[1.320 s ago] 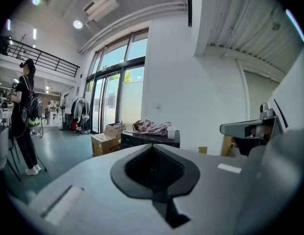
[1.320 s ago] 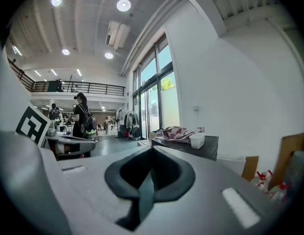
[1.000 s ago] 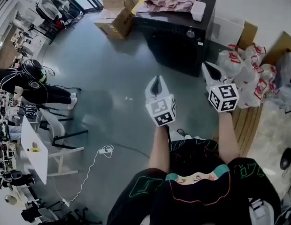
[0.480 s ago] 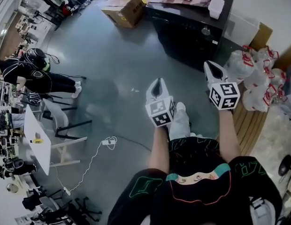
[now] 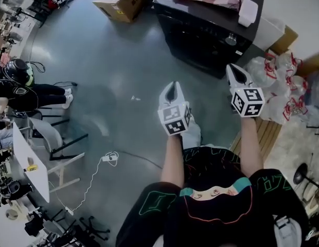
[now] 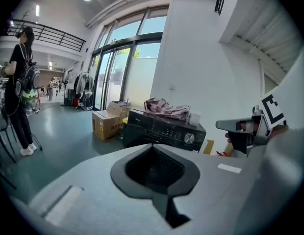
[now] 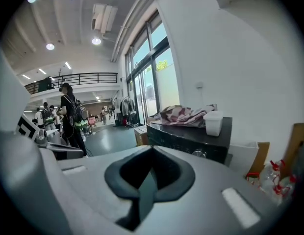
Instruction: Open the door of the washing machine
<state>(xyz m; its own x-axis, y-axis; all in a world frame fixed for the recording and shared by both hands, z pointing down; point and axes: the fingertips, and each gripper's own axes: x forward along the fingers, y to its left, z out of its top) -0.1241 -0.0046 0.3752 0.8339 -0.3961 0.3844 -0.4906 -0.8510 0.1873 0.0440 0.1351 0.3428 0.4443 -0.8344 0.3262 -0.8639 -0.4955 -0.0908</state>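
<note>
Pale grey right gripper [image 7: 151,151] at centre, jaws together, nothing between. Beyond tips toward 2 o'clock: black box-shaped washing machine [image 7: 181,138], topped with crumpled pink patterned cloth [image 7: 184,114] and white plastic tub [image 7: 213,123]. At 9 o'clock: left gripper [image 7: 68,151].

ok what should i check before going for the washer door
1. Left gripper empty: ok, jaws shut with nothing between them.
2. Right gripper empty: ok, jaws shut on nothing.
3. Jaws ready to take a handle: not ok, both are shut.
4. Washer within reach: not ok, bare floor lies between it and both grippers.
5. Door shut and handle found: cannot tell, the front is dark, though nothing looks swung out.
6. Path ahead: ok, the bags sit off to the right of the washer.
</note>
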